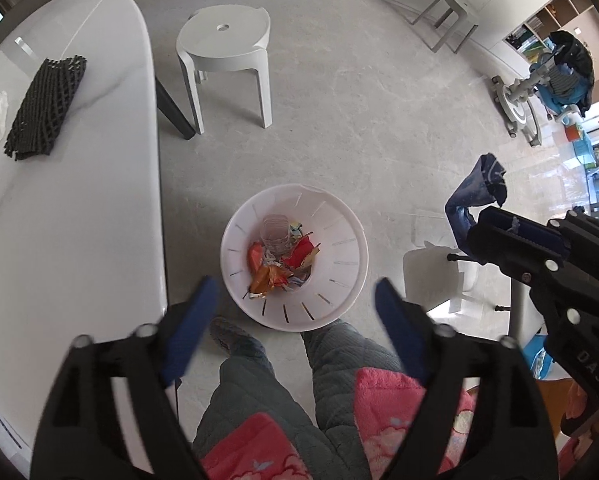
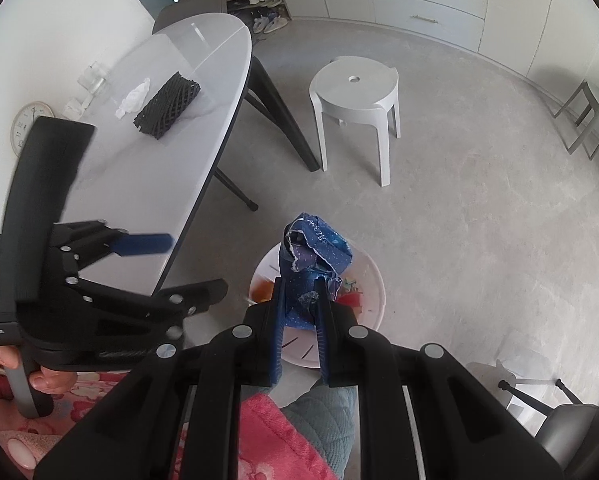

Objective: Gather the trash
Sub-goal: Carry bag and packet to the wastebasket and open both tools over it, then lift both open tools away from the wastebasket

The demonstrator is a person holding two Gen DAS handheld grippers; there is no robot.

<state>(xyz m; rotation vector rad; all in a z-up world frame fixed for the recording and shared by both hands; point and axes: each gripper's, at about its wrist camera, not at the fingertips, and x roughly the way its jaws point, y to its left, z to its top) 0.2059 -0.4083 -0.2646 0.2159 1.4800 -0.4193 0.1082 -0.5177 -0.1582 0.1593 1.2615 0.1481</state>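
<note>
Two hand-held grippers above bin (image 1: 295,256): left (image 1: 295,312) released, empty; right (image 2: 299,304) clenched on blue wrapper (image 2: 319,252).

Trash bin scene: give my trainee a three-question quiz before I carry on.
1. True or false: the left gripper is clamped on a wrapper.
2. What does the right gripper hold?
A. black mesh
B. blue wrapper
C. white tissue
3. Which two pieces of trash lie on the table?

Key:
1. False; its jaws stand open and empty above the bin.
2. B, the blue wrapper.
3. The black mesh and the white tissue.
</note>
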